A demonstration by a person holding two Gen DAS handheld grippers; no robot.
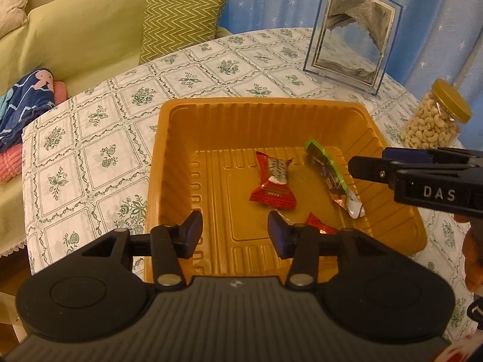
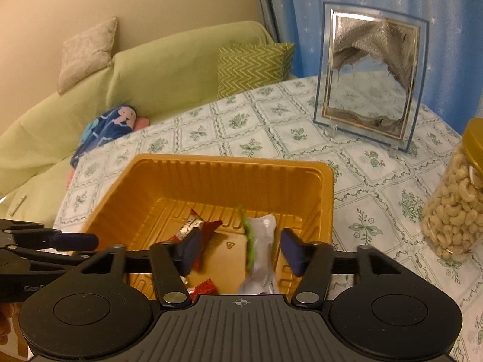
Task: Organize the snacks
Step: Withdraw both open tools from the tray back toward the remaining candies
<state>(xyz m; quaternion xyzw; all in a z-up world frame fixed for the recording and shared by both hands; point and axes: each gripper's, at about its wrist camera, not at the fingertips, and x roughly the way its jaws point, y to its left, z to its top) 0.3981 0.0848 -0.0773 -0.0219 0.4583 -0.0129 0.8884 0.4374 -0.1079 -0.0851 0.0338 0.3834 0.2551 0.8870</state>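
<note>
A gold plastic tray (image 1: 256,104) sits on the tablecloth. Inside it lie a red wrapped candy (image 1: 273,182), a second small red candy (image 1: 320,224) and a long green-edged snack packet (image 1: 332,175). My left gripper (image 1: 235,230) hovers over the tray's near side, open, with nothing between its pads. My right gripper (image 2: 241,247) is open over the tray (image 2: 226,161). The blurred green-edged packet (image 2: 259,253) shows in the gap between the fingers, and neither pad touches it. The red candy (image 2: 196,226) is left of it. The right gripper (image 1: 371,161) reaches in from the tray's right side.
A jar of cashews (image 2: 455,205) stands right of the tray, and a glass sand picture (image 2: 371,75) stands behind it. The round table has a floral cloth (image 1: 99,157). A green sofa (image 1: 90,36) with cushions is beyond the table's left edge.
</note>
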